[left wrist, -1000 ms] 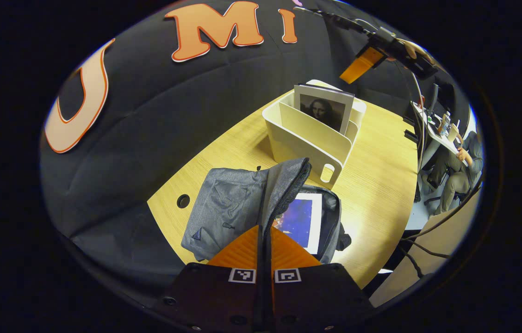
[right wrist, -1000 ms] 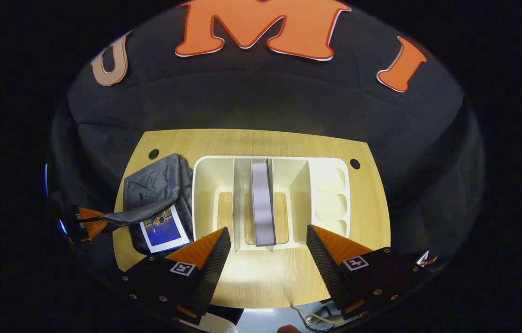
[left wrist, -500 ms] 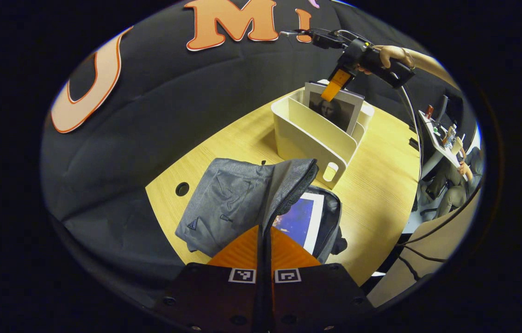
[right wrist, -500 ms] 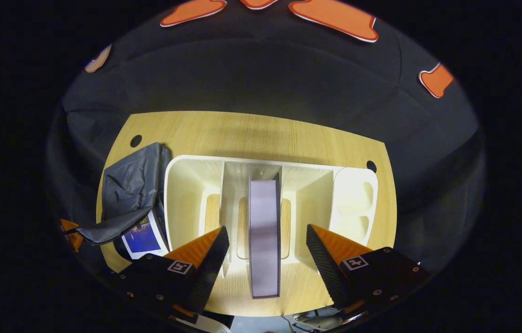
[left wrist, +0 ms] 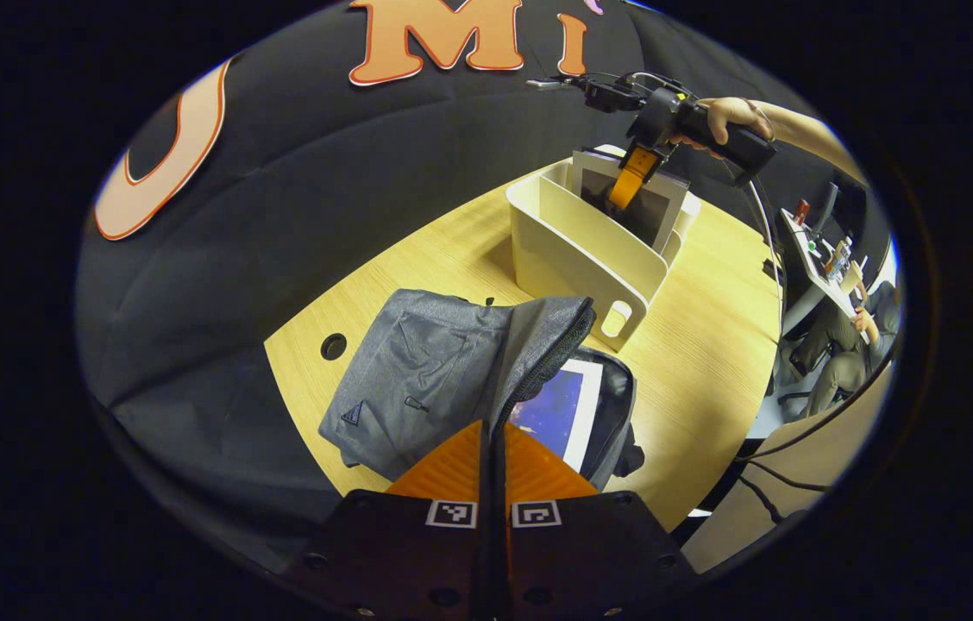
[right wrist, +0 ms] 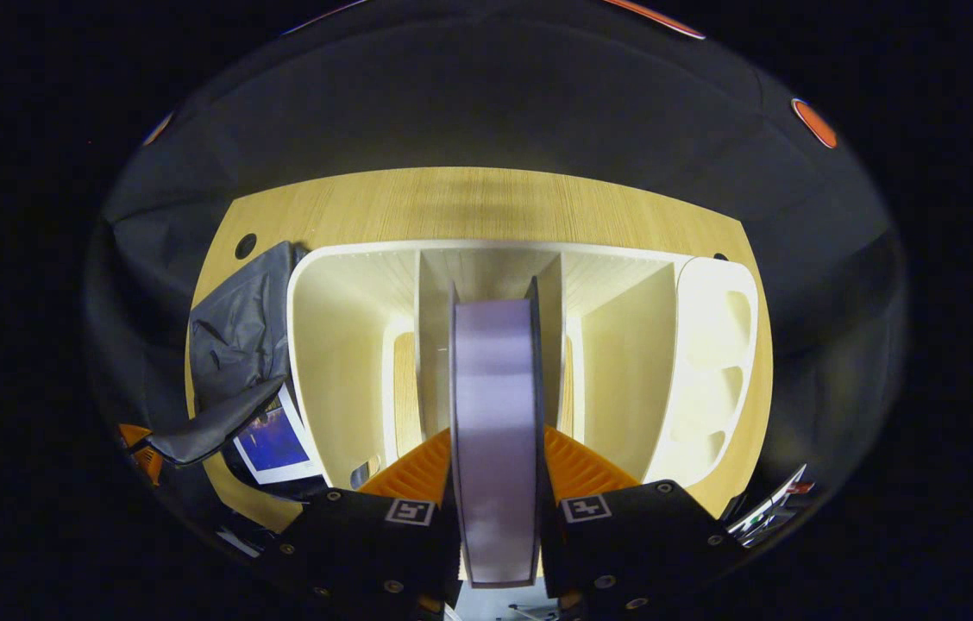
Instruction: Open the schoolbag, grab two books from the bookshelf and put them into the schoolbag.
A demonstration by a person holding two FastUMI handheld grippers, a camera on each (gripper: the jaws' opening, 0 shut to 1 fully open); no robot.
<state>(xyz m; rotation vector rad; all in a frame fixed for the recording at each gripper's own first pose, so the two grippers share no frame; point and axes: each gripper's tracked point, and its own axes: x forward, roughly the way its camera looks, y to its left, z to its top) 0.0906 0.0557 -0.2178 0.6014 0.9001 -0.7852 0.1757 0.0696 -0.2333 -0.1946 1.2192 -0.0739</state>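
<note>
1. Standing upright in the middle slot of the cream plastic bookshelf (right wrist: 340, 345), the thin grey-edged book (right wrist: 495, 414) sits clamped between both fingers of the right gripper (right wrist: 495, 466).
2. Lying beside the bookshelf on the pale wooden table (left wrist: 711, 345), the grey fabric schoolbag (left wrist: 426, 379) is open, a blue-covered book (left wrist: 560, 410) inside it.
3. Pinching the schoolbag's raised zippered flap (left wrist: 538, 345), the left gripper (left wrist: 493, 448) has its jaws clenched on the cloth.

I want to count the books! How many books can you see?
2. One book lies inside the open schoolbag. The other book stands in the bookshelf, in the right claw. More may be hidden.
</note>
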